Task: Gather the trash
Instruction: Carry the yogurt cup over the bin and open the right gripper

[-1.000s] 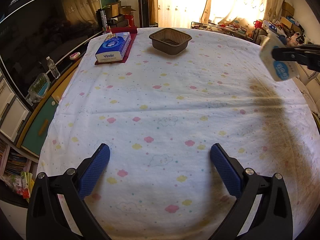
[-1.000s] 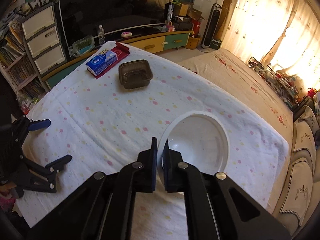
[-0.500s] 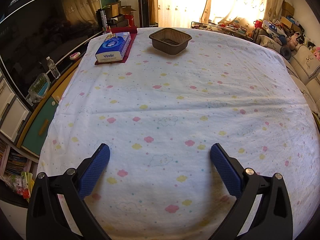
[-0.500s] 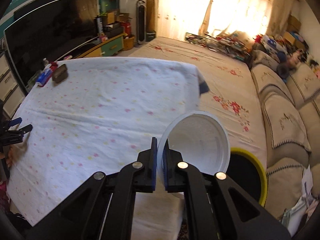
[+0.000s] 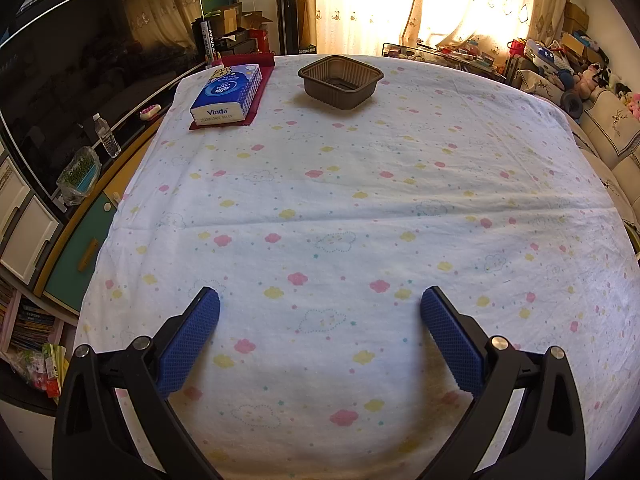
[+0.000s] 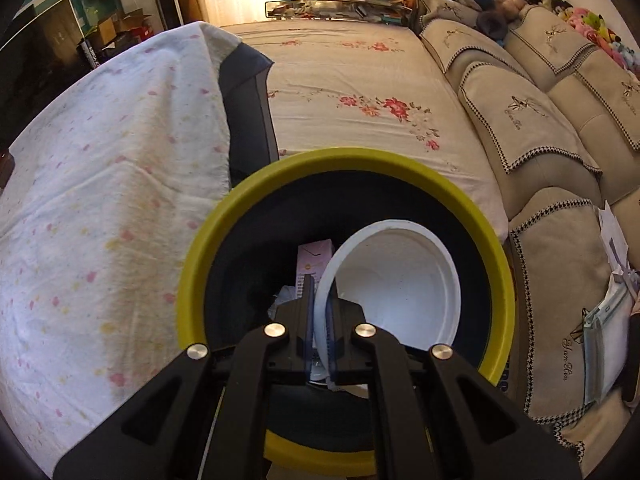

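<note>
A: White disposable bowl (image 6: 396, 280): where is it?
B: Over the yellow-rimmed bin (image 6: 496, 248), rim pinched by the right tool (image 6: 319, 312). Thin, light, flexible; the rim is the sound hold.
A: Remaining item?
B: Brown tray (image 5: 340, 80), far on the bench (image 5: 320, 220). Light, crushable; take its lip. Left tool (image 5: 320, 300) spread, empty.

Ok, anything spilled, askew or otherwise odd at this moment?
Nothing spilled. The white bowl is tipped on edge only because the right gripper pinches its rim over the yellow-rimmed bin. The brown tray sits upright on the tablecloth; the left gripper is open.
</note>
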Demonstrator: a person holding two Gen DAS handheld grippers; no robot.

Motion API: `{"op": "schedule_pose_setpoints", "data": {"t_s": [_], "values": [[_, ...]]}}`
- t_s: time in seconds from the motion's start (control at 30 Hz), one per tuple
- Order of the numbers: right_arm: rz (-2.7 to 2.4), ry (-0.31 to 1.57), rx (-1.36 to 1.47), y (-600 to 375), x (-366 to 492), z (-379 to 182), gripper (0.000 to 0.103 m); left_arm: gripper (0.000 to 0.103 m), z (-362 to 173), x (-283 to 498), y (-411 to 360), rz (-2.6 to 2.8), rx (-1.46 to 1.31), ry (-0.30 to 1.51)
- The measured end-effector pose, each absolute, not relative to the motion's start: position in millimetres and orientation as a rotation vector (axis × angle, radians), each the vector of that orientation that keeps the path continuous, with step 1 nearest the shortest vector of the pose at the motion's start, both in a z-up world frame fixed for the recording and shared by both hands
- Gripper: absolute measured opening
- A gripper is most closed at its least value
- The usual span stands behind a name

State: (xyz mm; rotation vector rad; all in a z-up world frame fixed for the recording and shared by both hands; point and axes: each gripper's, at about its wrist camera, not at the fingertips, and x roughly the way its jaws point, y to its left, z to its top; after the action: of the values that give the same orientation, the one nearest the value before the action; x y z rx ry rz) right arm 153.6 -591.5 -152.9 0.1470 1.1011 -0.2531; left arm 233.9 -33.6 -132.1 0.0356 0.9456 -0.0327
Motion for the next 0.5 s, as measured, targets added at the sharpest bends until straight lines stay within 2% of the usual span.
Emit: {"op": "schedule_pose_setpoints", "data": {"t_s": [0.07,0.23,0.3,0.5], "values": [[-0.282,1.104,0.141,-596,156,-156,0.007,0.099,-132,234,-34,-0.032,0.036,0.946],[-0.335,1.069,0.138,-595,147,-146,0.025,0.099,-132,234,-34,-0.032,0.036,0.946],[-0.331,1.048,0.125,-588,140,-140,0.03,0.099,-132,234,-34,-0.032,0.036,0.946],[-0.252,0.969,0.114,-560,118,-122,0.033,0.099,-132,234,-34,-0.031,0.037,0.946]]}}
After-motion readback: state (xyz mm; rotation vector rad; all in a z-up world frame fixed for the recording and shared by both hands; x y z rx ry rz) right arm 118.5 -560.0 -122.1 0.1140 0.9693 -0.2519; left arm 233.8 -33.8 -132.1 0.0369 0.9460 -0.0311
